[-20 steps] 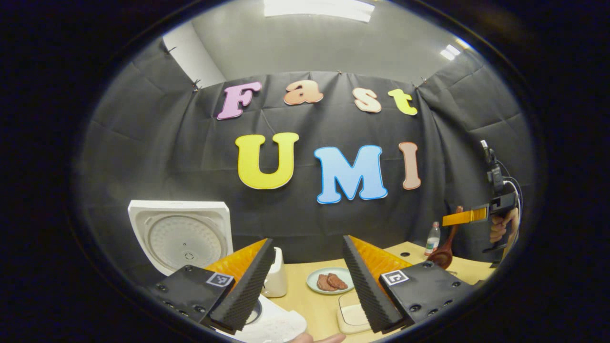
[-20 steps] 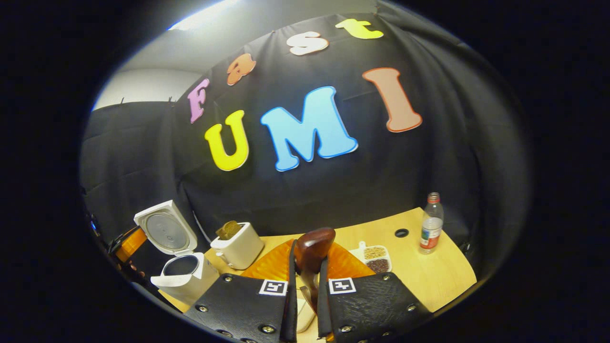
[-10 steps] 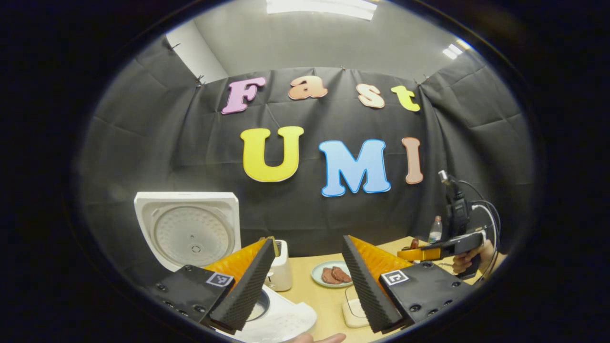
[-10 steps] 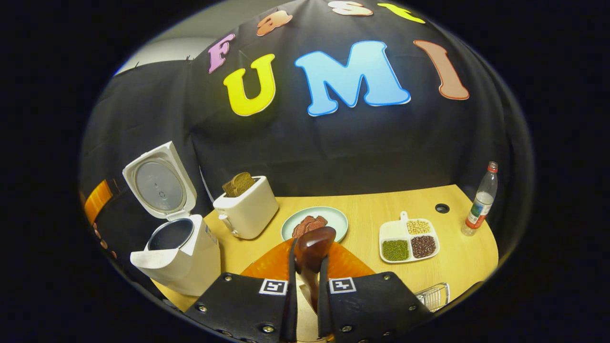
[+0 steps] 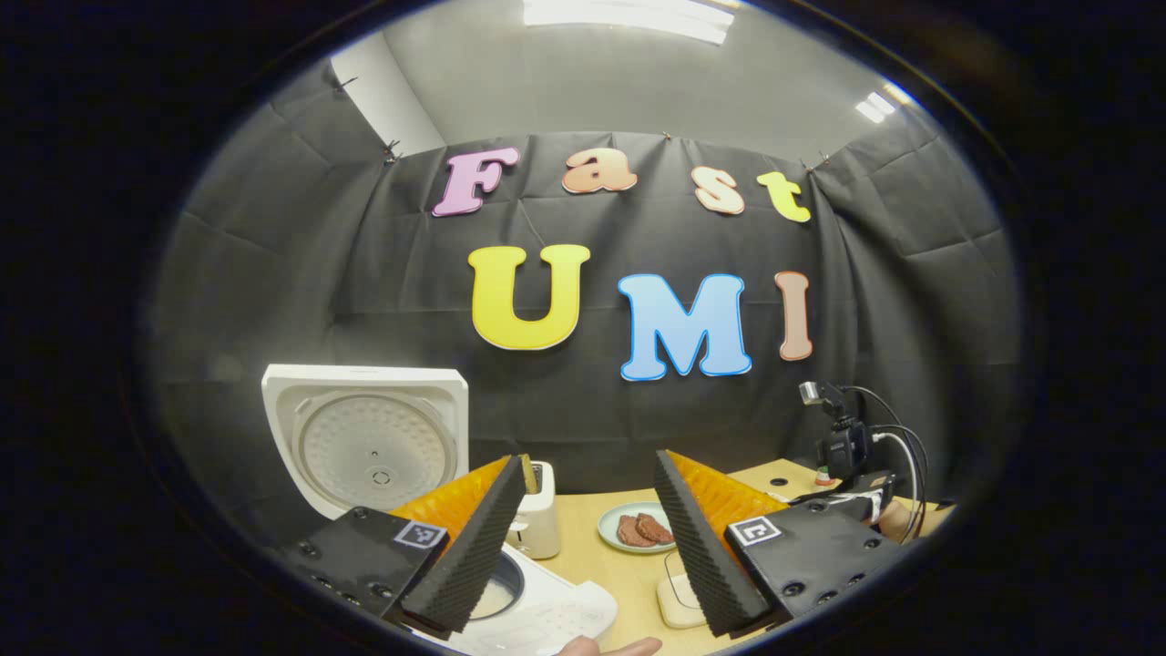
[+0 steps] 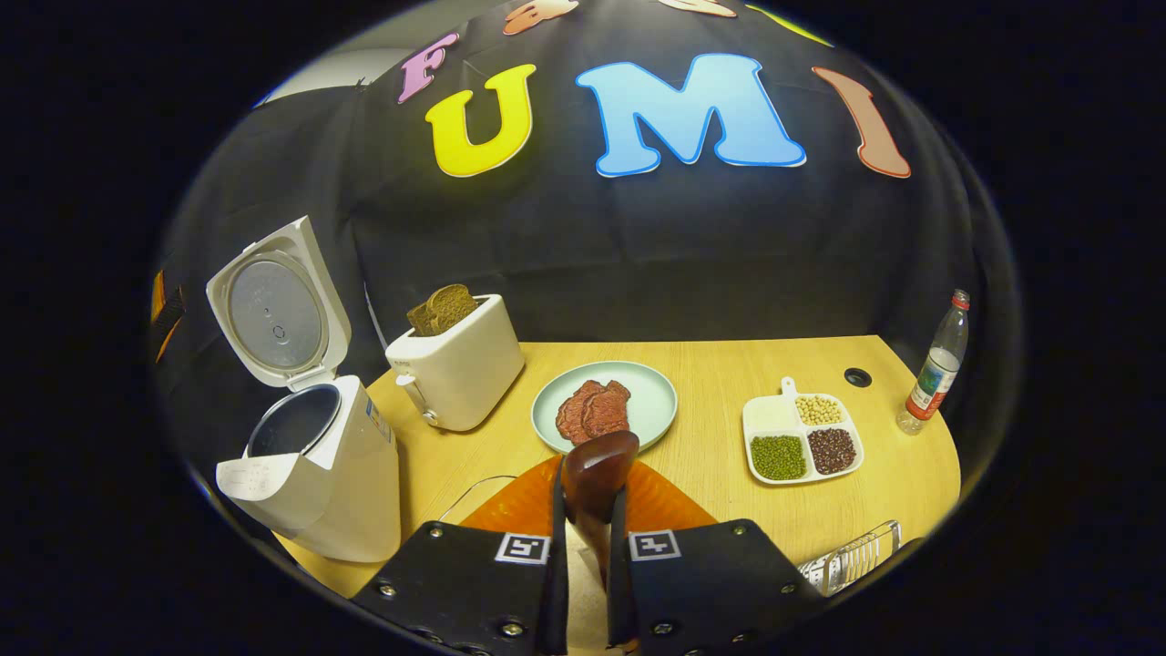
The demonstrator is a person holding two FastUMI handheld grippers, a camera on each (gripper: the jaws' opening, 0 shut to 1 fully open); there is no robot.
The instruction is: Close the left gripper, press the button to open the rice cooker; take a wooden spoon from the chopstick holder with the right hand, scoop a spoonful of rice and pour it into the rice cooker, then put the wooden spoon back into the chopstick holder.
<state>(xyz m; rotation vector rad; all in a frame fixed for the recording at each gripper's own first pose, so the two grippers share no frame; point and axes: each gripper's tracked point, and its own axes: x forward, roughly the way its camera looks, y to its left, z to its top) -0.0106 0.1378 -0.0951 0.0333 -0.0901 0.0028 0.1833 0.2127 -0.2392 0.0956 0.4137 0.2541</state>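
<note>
Gripping wooden spoon (image 6: 597,474), right claw (image 6: 588,538).

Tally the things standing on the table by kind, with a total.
Rice cooker: 1
Toaster: 1
Plate: 1
Divided tray: 1
Bottle: 1
Wire holder: 1
Total: 6

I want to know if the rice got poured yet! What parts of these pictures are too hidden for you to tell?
- Wooden spoon, right gripper view: it faces away, so any rice on it is hidden.
- Rice cooker, right gripper view: its rim hides the pot's bottom.
- Chopstick holder, right gripper view: cut off by the edge.
- Right gripper, left gripper view: its front sits behind the left gripper.
</note>
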